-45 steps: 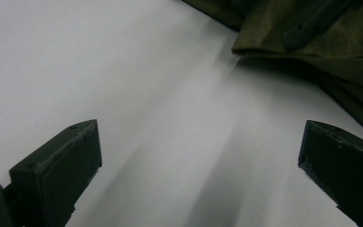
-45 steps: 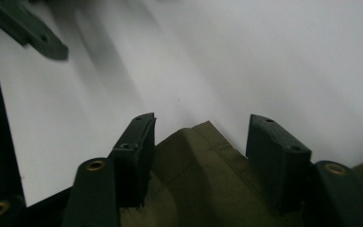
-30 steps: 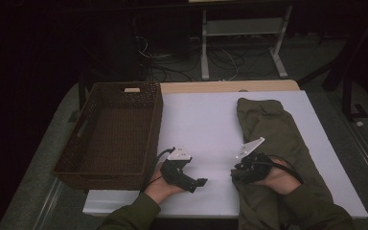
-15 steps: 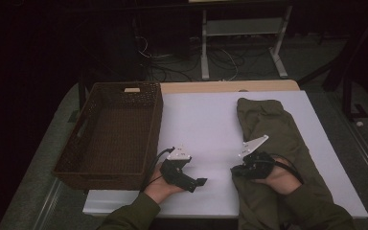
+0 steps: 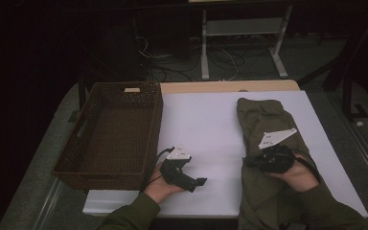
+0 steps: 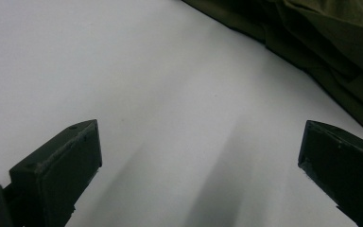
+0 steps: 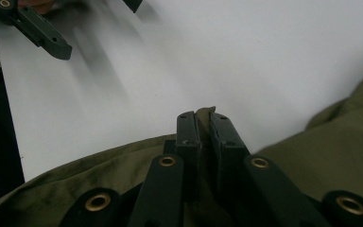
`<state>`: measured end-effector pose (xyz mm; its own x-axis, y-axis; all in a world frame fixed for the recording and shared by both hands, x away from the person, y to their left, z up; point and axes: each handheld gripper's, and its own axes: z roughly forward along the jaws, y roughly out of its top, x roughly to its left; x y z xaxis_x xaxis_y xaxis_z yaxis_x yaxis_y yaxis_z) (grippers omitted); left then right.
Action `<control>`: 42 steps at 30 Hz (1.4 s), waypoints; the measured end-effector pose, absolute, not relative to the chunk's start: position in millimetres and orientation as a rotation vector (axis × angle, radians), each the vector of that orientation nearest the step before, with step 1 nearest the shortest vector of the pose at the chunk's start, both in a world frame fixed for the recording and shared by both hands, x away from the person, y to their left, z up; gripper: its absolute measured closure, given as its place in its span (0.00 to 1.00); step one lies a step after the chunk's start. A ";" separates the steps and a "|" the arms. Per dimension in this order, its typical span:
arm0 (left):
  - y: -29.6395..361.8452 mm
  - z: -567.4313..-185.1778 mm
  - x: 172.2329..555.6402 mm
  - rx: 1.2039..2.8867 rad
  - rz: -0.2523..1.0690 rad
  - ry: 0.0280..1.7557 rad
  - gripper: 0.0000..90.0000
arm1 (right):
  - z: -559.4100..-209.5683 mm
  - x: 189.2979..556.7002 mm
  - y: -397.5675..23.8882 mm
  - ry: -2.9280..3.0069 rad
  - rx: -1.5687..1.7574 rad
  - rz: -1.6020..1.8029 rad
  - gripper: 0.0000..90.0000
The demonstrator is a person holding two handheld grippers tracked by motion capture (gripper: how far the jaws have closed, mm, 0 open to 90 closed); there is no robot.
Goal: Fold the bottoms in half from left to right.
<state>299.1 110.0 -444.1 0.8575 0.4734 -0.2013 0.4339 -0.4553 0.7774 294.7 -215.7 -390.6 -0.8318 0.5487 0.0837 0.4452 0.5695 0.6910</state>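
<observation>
The right gripper (image 7: 203,124) has just pinched the green cloth's (image 5: 263,120) edge at lower right; the left gripper (image 6: 198,156) gapes empty; the basket (image 5: 88,165) still waits.

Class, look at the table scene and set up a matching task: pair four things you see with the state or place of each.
Things:
1. left gripper
2. right gripper
3. brown woven wicker basket
4. olive-green cloth garment

States:
A. pinched at its edge
B. jaws wide apart over bare white table
C. stands empty at the table's left
D. jaws closed on fabric

Pairs: 1-B, 2-D, 3-C, 4-A
</observation>
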 end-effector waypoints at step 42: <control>107.9 -446.3 299.5 2.121 0.049 0.655 0.00 | -403.0 248.1 -321.6 2.493 1.139 1.066 0.92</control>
